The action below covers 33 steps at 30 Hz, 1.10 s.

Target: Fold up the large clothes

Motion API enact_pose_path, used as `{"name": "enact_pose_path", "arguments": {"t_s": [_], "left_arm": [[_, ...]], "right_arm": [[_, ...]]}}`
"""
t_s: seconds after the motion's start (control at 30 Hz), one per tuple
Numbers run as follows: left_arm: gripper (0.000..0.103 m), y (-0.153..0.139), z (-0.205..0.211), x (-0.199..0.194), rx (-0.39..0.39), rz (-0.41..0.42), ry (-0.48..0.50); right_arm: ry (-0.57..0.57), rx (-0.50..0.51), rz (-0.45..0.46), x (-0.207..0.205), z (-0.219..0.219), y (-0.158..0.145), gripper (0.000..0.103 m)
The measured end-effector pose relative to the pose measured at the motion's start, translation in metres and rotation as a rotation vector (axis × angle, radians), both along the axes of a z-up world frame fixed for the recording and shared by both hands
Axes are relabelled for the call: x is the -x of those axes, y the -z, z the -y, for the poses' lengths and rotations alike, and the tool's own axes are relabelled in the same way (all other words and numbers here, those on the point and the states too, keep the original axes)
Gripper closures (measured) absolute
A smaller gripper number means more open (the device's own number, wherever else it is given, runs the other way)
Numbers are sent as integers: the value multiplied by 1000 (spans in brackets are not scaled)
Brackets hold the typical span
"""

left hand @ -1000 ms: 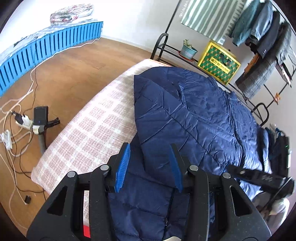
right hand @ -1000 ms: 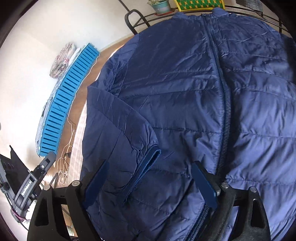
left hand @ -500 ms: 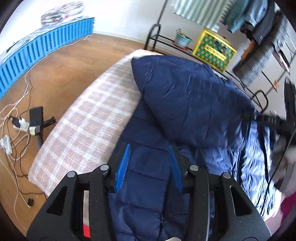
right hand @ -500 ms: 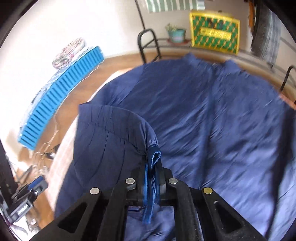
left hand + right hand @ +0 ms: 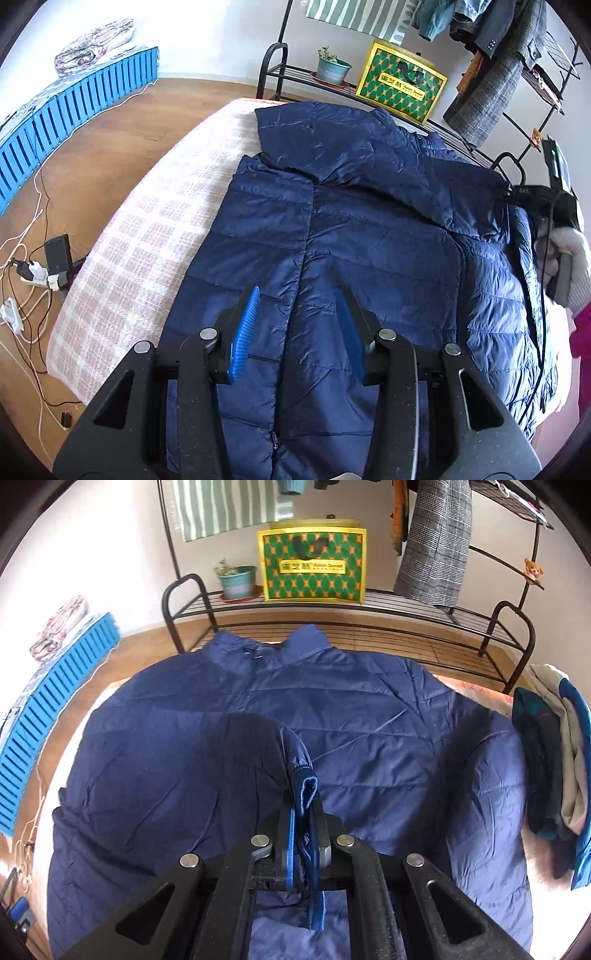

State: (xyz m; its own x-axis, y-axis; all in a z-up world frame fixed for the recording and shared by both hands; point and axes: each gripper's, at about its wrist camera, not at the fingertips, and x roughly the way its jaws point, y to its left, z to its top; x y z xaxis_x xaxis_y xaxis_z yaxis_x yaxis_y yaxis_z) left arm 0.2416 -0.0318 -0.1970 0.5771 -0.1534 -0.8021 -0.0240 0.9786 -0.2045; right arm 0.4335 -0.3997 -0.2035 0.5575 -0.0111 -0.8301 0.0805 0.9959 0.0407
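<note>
Across the jacket [image 5: 369, 746] goes the sleeve now: my right gripper [image 5: 301, 834], which hung wide a second ago, has clamped onto the cuff [image 5: 304, 786] and carried it over the chest. My left gripper [image 5: 295, 325] hovers with its fingers apart, holding nothing, above the near hem. The jacket lies flat on the checked bed [image 5: 147, 229], sleeve draped diagonally, so I reckon the first fold is nearly laid. Further out, on the far rack [image 5: 369, 602], a plant pot [image 5: 236, 581] holds a small plant; beside it stands a green box [image 5: 312, 565], contents hidden.
</note>
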Motion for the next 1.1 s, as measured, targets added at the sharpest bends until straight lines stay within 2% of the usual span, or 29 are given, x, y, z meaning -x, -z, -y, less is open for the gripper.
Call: {"name": "enact_pose_path", "arguments": {"t_s": [0.17,0.3,0.47,0.53,0.57,0.6,0.67,0.7,0.73,0.8,0.97,1.1], "left_arm": [[59,5,5,-2,-22,-7,-6],[59,2,4,-3,-5,2,-12],[59,2,14,-6,-7,2,10],[59,1,18,-5,-12,11,23],[59,-1,21,-4,-19,24,28],[59,-3,23,-2,-30,42,32],[59,-8,27,1,-45,76,37],[59,-10,28,2,-51,95,40],[59,-12,28,3,-55,107,43],[59,-16,29,5,-55,120,46],[59,-21,33,11,-36,139,67],[59,-26,40,20,-31,160,95]], "right_arm": [[41,-25,1,-21,13,10,99],[42,26,-25,-36,14,26,99],[64,40,-58,-46,17,47,99],[59,62,-78,-47,14,54,93],[58,79,-86,-48,13,56,86],[54,91,-91,-48,12,56,75],[39,96,-75,-44,10,49,73],[34,95,-62,-42,10,44,67],[34,97,-50,-38,10,37,53],[40,89,-11,-29,11,19,44],[30,15,62,7,14,-28,43],[3,-22,121,56,15,-64,42]]}}
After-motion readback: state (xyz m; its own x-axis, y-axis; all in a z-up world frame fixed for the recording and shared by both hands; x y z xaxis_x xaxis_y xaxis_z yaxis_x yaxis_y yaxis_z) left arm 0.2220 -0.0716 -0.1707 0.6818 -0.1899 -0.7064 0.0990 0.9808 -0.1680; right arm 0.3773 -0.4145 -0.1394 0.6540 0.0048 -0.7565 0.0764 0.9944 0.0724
